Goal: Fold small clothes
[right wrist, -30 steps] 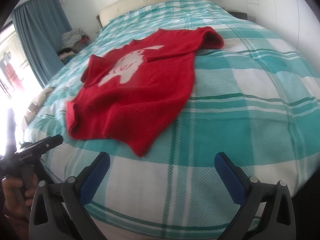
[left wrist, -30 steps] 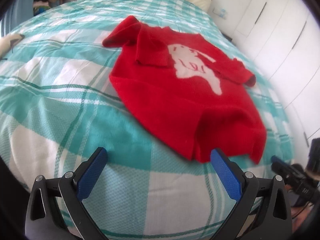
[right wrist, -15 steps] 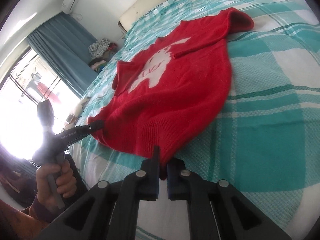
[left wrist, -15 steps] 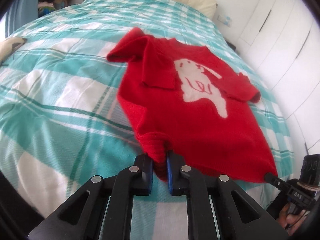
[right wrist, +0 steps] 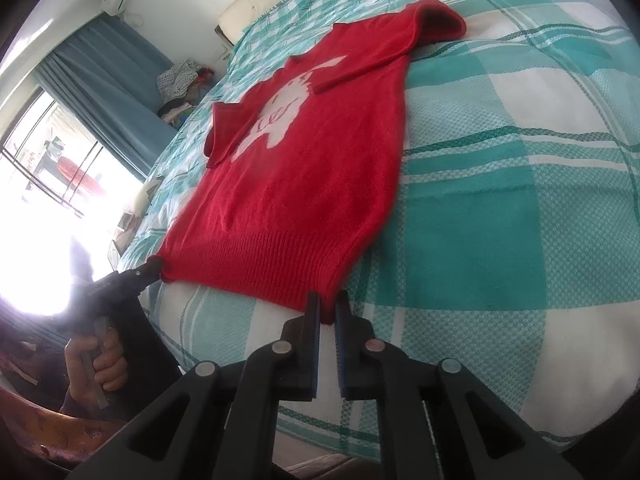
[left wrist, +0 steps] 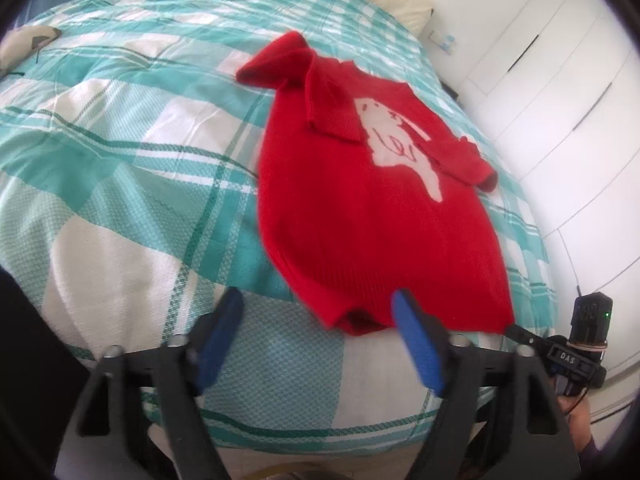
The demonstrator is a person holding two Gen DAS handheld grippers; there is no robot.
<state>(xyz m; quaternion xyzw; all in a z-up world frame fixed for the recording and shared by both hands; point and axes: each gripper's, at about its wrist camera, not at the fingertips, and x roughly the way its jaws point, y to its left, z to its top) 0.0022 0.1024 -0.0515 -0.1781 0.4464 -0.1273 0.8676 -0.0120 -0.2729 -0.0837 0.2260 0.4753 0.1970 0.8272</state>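
At the near edge of the bed, we saw the right gripper (right wrist: 328,309) nearly shut, its jaws pinching one bottom corner of the red sweater (left wrist: 360,220); they had just been closing. The left gripper (left wrist: 318,299) stood wide open, its jaws having just been opening, with the other bottom corner lying loose between the blue pads (left wrist: 418,344), not pressed. The grippers had black plastic arms. The sweater was soft knit with a ribbed hem (right wrist: 272,276) and a white animal figure (left wrist: 400,148) on the chest. It lay flat, face up, on the checked teal-and-white bedspread (left wrist: 120,140), hem toward us and sleeves folded inward.
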